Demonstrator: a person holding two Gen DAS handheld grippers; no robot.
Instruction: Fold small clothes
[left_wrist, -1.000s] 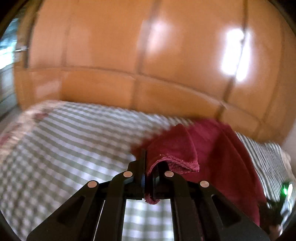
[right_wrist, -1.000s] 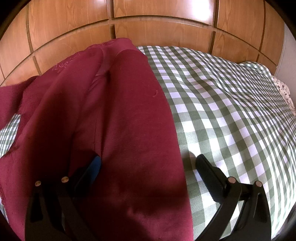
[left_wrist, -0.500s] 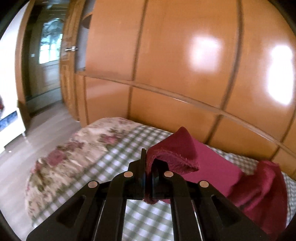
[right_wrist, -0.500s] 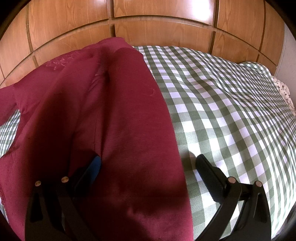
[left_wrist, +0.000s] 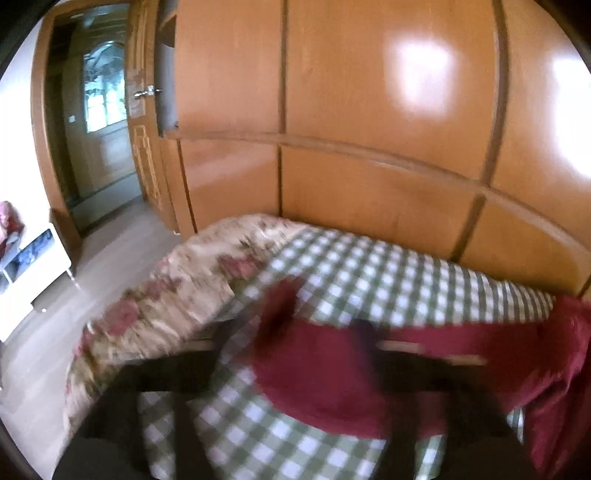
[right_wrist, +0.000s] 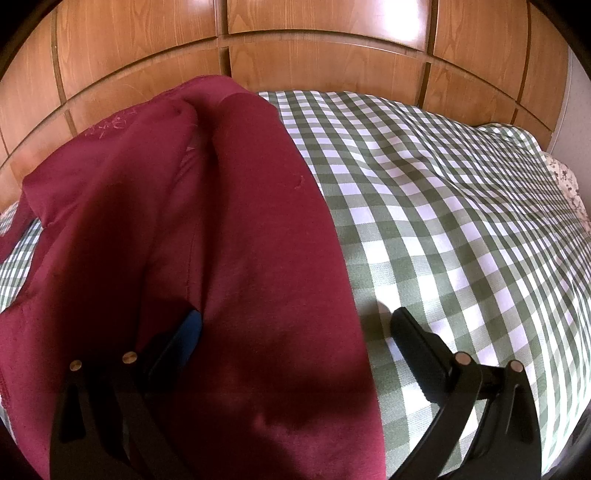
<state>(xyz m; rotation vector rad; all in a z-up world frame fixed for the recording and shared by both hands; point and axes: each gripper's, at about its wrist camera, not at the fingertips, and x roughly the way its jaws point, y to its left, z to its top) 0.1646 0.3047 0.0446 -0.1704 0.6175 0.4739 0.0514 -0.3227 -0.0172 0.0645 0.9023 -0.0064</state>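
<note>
A dark red fleece garment (right_wrist: 229, 258) was spread on the green-and-white checked bedcover (right_wrist: 443, 206).
Its corner (left_wrist: 314, 369) lay between the blurred left gripper's (left_wrist: 291, 332) opening jaws; the right gripper's (right_wrist: 291, 321) jaws were held wide apart, straddling its edge, below wooden wall panels (right_wrist: 314, 62).

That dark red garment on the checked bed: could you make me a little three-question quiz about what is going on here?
1. True or false: the dark red garment lies on a green-and-white checked bedcover.
2. What stands behind the bed? A wooden panelling; B a window; C a bookshelf.
3. Fill in: the right gripper has one finger over the garment and the other over the ____.

Key: 1 true; 2 A; 3 bedcover.
</note>
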